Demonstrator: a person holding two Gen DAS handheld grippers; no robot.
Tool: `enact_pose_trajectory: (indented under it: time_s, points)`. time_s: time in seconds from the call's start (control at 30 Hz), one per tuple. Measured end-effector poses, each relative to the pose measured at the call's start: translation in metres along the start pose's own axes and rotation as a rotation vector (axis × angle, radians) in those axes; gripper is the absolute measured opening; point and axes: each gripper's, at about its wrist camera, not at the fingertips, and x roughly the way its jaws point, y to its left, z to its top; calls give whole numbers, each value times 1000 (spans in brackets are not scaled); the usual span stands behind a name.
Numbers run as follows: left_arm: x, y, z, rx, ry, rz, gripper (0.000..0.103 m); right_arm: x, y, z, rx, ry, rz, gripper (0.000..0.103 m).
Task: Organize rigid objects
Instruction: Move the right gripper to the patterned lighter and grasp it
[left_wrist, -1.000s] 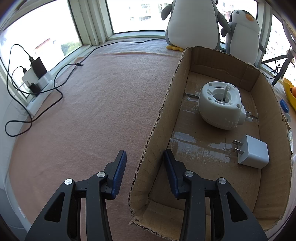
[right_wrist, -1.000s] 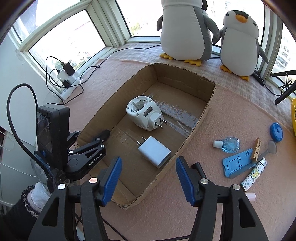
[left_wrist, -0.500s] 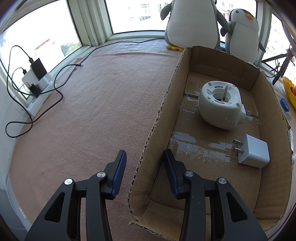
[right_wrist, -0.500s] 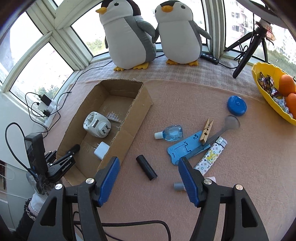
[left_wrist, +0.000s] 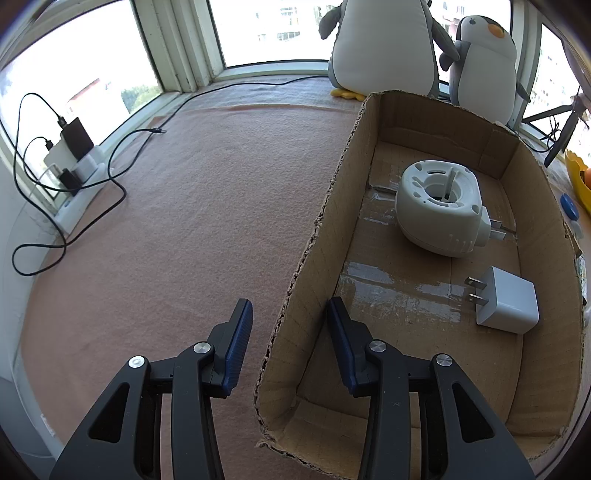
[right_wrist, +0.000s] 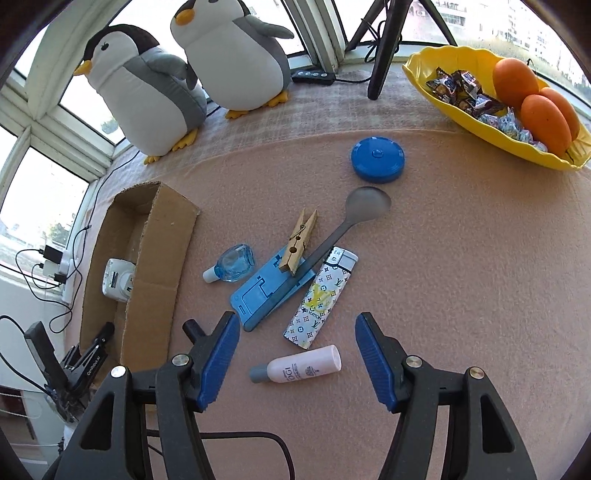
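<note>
Left hand-held gripper (left_wrist: 290, 336) straddles the box (left_wrist: 321, 236) near-left wall, pads clamped on it. Inside the box: round white plug-in (left_wrist: 439, 206) toward the far end, white charger (left_wrist: 506, 304) nearer, well apart. Right of the box on the desk (right_wrist: 461, 258): blue bottle (right_wrist: 232, 263), blue stand (right_wrist: 266, 291), clothespin (right_wrist: 300, 242), spoon (right_wrist: 351, 218), lighter (right_wrist: 321, 297), pink bottle (right_wrist: 299, 364). Right hand-held gripper (right_wrist: 297, 354) hovers apart over the pink bottle, gripping nothing.

Strong daylight pours through the windows (left_wrist: 258, 33), which blow out to white (no detail outside). Both fisheye views bend hard at their dark, vignetted corners. Focus is sharp, shadows short and soft.
</note>
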Motion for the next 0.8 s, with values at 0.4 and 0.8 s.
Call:
enact_pose_trajectory:
  time_s: [0.4,0.8]
  points:
    - [0,-1,0,-1,0,-1,40,33,-5,14,5,67,-91,45]
    - [0,-1,0,-1,1,-3,40,53,1,24,-78,72,-245,38]
